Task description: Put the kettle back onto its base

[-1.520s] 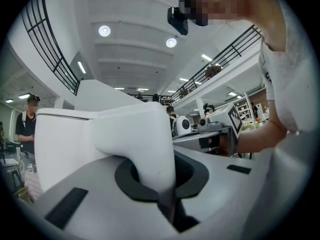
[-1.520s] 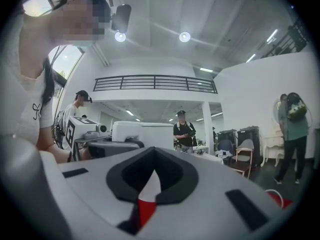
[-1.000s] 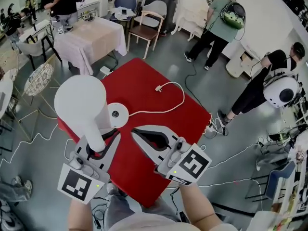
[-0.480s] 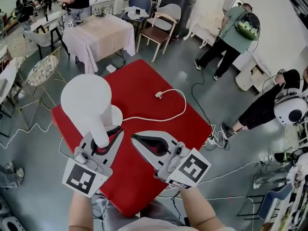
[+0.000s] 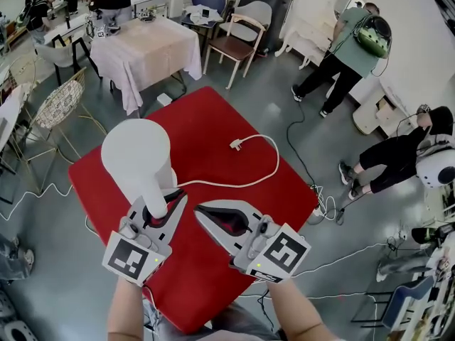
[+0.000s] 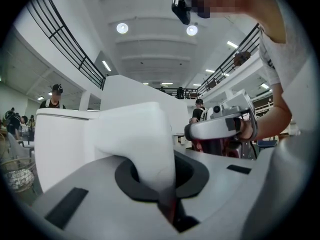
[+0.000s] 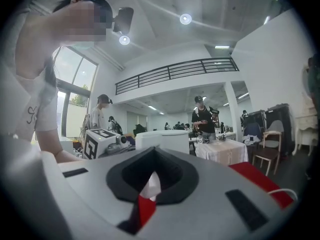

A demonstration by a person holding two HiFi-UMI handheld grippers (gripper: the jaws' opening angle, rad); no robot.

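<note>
Now my left claw clamps kettle handle; right claw shut, empty. Risk: kettle hides base, lands off-centre, tips.

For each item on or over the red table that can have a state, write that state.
kettle: upright, lid closed, held by its handle.
left gripper: shut on the kettle's handle.
right gripper: shut, nothing in it.
plug: unplugged, lying on the red table.
cord: slack, curving across the table.
</note>
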